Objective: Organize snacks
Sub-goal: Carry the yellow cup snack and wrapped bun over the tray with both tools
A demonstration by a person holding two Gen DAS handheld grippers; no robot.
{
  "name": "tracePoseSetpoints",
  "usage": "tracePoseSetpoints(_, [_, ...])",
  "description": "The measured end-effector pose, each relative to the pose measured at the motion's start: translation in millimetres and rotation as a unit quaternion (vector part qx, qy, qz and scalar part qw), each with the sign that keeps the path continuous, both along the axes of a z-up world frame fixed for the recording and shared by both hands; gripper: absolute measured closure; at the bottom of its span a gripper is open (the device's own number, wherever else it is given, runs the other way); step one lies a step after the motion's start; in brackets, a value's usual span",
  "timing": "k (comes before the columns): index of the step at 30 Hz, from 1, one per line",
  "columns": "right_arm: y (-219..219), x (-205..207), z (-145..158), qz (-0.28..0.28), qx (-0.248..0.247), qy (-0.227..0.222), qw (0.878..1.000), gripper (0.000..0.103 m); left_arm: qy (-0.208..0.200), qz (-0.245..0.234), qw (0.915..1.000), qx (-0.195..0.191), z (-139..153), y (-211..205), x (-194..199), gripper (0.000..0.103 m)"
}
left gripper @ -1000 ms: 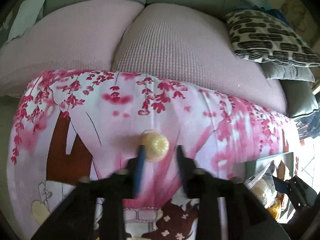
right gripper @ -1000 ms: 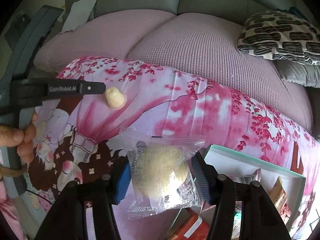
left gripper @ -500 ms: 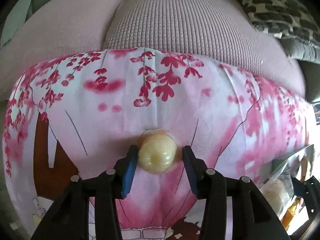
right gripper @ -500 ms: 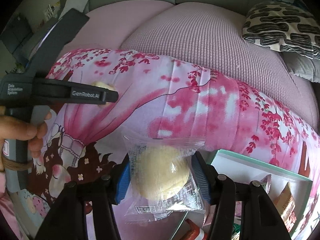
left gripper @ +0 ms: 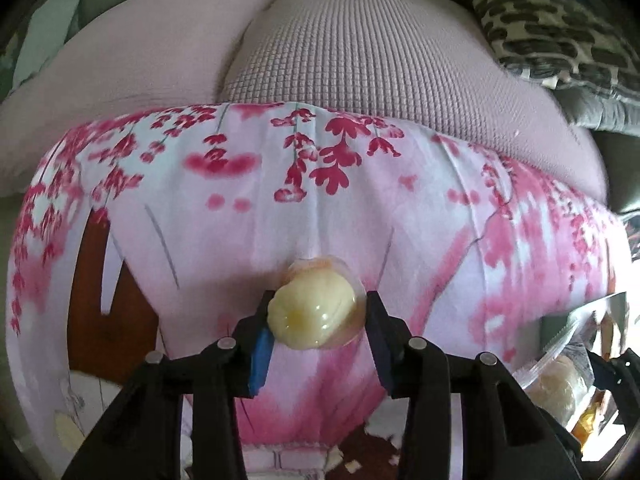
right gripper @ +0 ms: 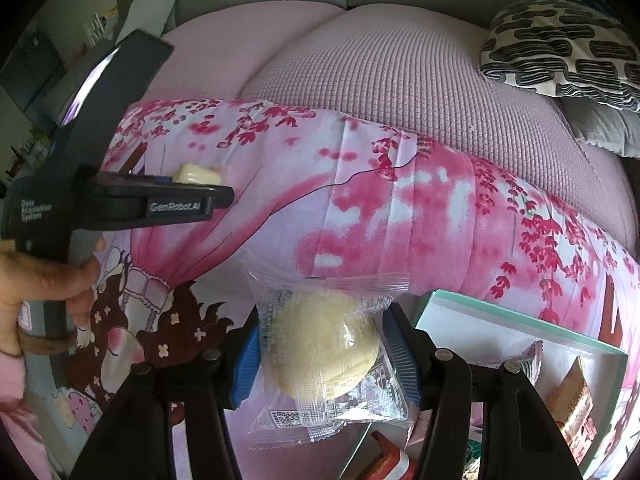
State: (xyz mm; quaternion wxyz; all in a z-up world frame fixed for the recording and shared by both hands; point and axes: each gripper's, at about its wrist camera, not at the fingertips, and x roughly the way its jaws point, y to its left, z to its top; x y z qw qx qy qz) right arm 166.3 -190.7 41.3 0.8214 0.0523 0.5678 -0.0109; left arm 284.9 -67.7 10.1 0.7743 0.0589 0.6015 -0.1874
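A small pale yellow jelly cup (left gripper: 312, 316) lies on the pink blossom-print cloth (left gripper: 360, 200). My left gripper (left gripper: 318, 308) points steeply down over it, jaws closing with the cup between them, and both pads touch its sides. The right wrist view shows the same jelly cup (right gripper: 198, 174) between the left gripper's fingers (right gripper: 216, 196), which a hand holds. My right gripper (right gripper: 320, 344) is shut on a round pale pastry in a clear wrapper (right gripper: 324, 352), held just above the cloth beside the open box.
An open white box with a teal rim (right gripper: 500, 312) holds several wrapped snacks at the lower right. Pink sofa cushions (left gripper: 360, 60) rise behind the cloth. A black-and-white patterned pillow (right gripper: 560, 48) lies at the far right.
My left gripper has come down over the jelly cup, which went from ahead of the fingertips to between the pads. The right gripper with the pastry has hardly moved.
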Motion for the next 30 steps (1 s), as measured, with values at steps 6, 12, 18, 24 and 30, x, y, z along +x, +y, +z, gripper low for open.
tracePoseSetpoints(6, [-3, -21, 21, -0.015, 0.022, -0.034, 0.999, 0.043, -0.034, 0.012, 0.9965, -0.076, 33, 15, -42, 0.059])
tracePoseSetpoints(12, [-19, -54, 55, -0.033, 0.041, -0.078, 0.996, 0.043, -0.074, -0.003, 0.9893, -0.125, 73, 3, -83, 0.059])
tracePoseSetpoints(18, [-67, -100, 80, -0.082, 0.003, -0.098, 0.992, 0.043, -0.09, -0.082, 0.9809, -0.152, 98, -51, -132, 0.059])
tracePoseSetpoints(24, [-138, -153, 72, -0.175, -0.019, -0.071, 0.982, 0.043, -0.07, -0.174, 0.969, -0.161, 98, -125, -184, 0.059])
tracePoseSetpoints(30, [-172, -178, 57, -0.21, -0.018, -0.045, 0.977, 0.043, -0.035, -0.209, 0.9666, -0.145, 72, -164, -212, 0.059])
